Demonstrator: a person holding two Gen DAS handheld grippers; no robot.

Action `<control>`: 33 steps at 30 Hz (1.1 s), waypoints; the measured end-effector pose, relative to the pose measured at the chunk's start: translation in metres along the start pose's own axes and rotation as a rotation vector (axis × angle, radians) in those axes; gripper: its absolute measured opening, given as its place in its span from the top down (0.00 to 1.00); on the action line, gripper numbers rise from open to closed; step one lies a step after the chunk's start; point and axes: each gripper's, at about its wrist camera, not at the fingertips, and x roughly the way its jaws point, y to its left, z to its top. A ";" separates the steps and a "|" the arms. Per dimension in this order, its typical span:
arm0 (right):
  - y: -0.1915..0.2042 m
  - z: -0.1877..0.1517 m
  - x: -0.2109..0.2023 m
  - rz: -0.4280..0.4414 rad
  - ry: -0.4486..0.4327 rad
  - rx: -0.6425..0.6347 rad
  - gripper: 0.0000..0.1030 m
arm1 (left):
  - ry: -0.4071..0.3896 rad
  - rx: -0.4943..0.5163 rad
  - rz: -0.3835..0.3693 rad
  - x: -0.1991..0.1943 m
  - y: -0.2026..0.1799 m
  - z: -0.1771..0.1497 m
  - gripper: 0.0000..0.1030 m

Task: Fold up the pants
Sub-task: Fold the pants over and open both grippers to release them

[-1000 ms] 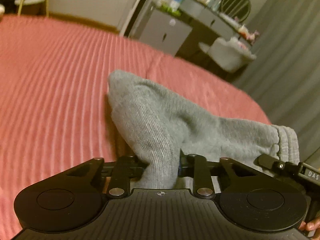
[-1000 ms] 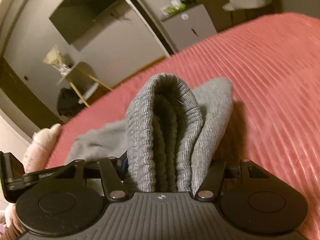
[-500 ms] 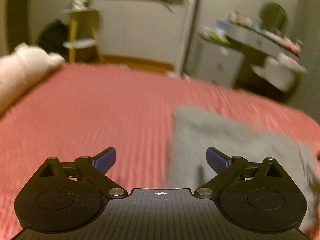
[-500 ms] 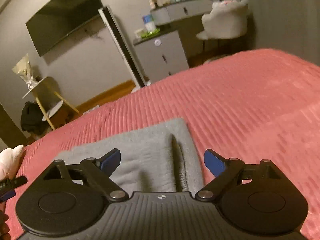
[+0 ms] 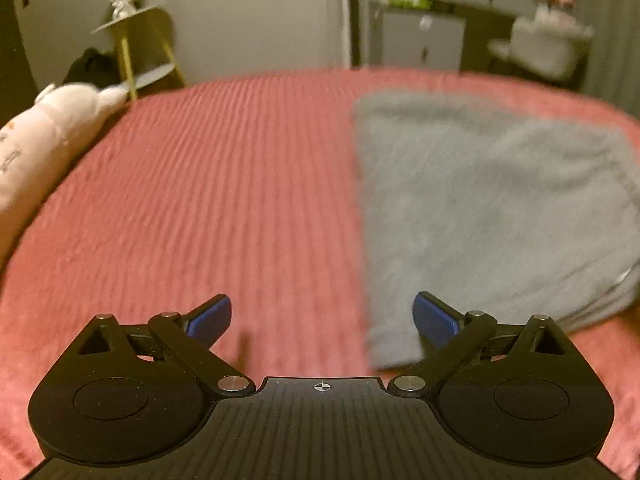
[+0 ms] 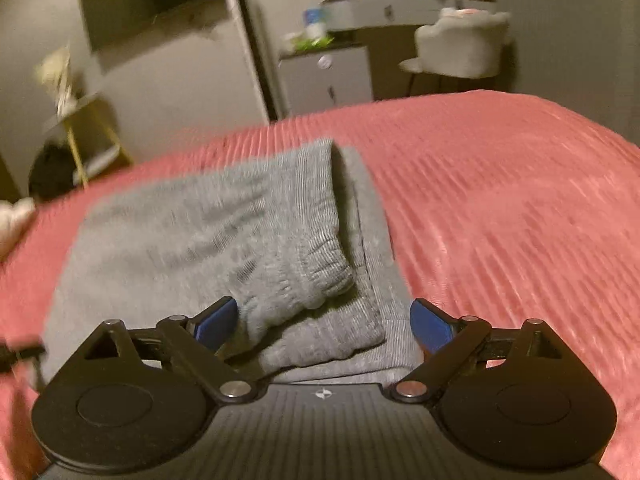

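The grey pants [image 5: 492, 208] lie folded on the red bedspread [image 5: 208, 200], filling the right half of the left-wrist frame; their long axis runs from lower centre up toward the far edge of the bed; in the right-wrist frame the ribbed waistband [image 6: 316, 240] lies on top, pointing from the centre down toward the camera. The left gripper [image 5: 322, 316] gapes wide, holding nothing; the right gripper [image 6: 324, 318] likewise gapes, pants below it, pads clear.
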 end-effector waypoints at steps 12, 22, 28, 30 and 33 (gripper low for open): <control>0.023 0.001 -0.034 0.168 -0.077 0.037 0.47 | -0.123 -0.158 -0.070 -0.034 -0.024 -0.004 0.07; 0.043 -0.014 0.018 0.185 0.087 -0.050 0.92 | 0.013 -0.123 -0.126 0.007 -0.037 -0.011 0.01; 0.024 -0.013 0.013 0.101 0.093 -0.019 1.00 | -0.013 -0.066 -0.065 0.000 -0.049 -0.019 0.00; 0.034 -0.018 0.010 0.042 0.107 -0.074 1.00 | -0.019 -0.064 -0.048 0.000 -0.052 -0.023 0.00; 0.043 -0.024 0.006 0.023 0.138 -0.121 0.91 | -0.013 -0.061 -0.041 0.001 -0.055 -0.023 0.00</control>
